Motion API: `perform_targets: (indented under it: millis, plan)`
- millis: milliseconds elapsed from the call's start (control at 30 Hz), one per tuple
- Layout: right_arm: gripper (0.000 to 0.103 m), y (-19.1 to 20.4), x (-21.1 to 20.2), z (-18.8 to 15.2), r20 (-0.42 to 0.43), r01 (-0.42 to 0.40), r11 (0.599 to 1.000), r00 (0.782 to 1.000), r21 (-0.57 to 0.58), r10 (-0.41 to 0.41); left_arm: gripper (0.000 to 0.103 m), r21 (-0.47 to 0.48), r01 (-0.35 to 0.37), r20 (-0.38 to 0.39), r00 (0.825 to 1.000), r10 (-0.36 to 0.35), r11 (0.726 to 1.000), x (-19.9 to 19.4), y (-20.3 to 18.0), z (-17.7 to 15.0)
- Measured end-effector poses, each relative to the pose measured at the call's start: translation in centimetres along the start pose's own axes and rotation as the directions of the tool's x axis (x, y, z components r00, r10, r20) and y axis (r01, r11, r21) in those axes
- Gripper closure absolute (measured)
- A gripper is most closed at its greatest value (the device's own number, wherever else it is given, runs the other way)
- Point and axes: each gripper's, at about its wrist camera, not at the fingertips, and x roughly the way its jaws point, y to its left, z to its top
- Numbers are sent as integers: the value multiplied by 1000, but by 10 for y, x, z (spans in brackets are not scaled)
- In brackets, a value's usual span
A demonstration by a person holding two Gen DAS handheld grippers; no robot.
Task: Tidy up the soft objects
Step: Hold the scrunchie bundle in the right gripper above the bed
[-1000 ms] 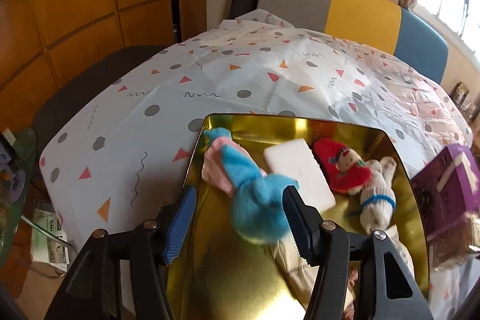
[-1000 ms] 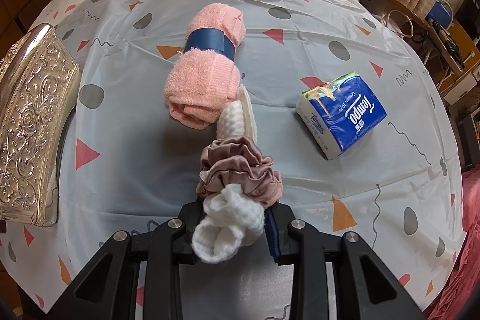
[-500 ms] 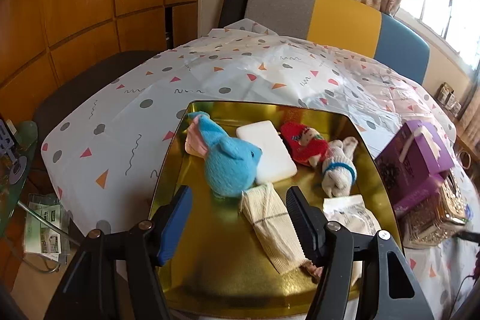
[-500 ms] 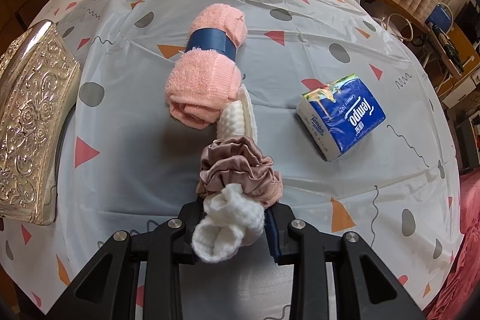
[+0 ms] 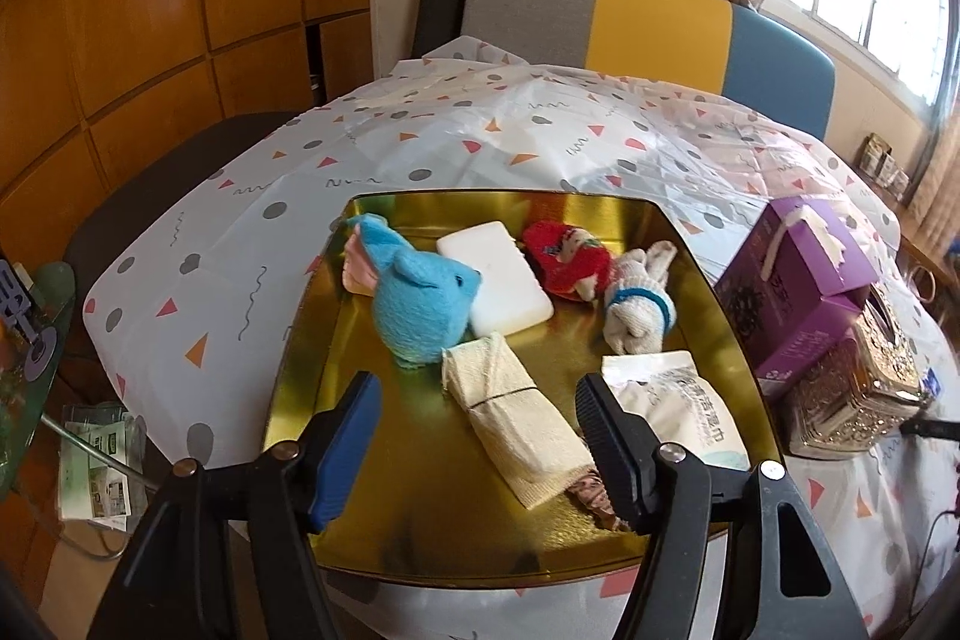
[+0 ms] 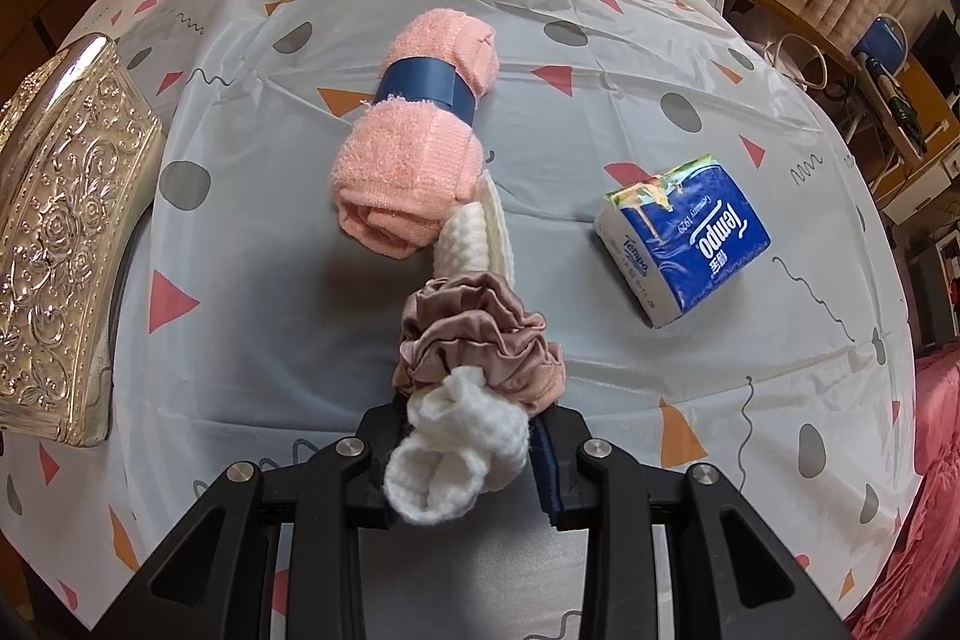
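**Now one toy down, one roll in hand**

Left wrist view: left claw (image 5: 474,430), just widened and released, has backed off; blue plush (image 5: 423,304) lies at ten o'clock in the gold tray (image 5: 420,532).

Right wrist view: right claw (image 6: 465,460) clenches the white knit roll (image 6: 462,451), loosening slightly, above the tabletop (image 6: 252,340); tray delivery comes next.

Scrunchie-bound white cloth roll (image 6: 456,454) between fingers (image 6: 543,460)

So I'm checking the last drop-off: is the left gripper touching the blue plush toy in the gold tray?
Apart. The left wrist view shows the left gripper open, with bare gold tray floor between its fingertips and the blue plush toy.
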Motion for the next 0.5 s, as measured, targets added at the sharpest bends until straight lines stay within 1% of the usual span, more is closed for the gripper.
perform_targets:
  millis: [100, 267, 400, 433, 500]
  plan:
    - [67, -4, 1, 2, -6, -14, 1000, 1000, 21, 15, 34, 13, 9, -5, 1000, -9, 1000, -1, -6, -2]
    - [66, -6, 2, 3, -7, -12, 1000, 1000, 24, 12, 34, 30, 19, -9, 1000, -19, 999, -2, -15, -5]
    - [66, -4, -1, 2, 11, 16, 1000, 1000, 23, -17, 34, 35, 24, -15, 1000, -23, 999, -1, -19, -7]
    - [68, -5, -2, 2, 18, 20, 1000, 1000, 24, -21, 34, 36, 24, -19, 1000, -24, 999, 0, -19, -7]
    - [74, -6, -1, 1, 13, 17, 999, 1000, 32, -17, 34, 34, 26, -26, 999, -26, 999, 1, -19, -8]
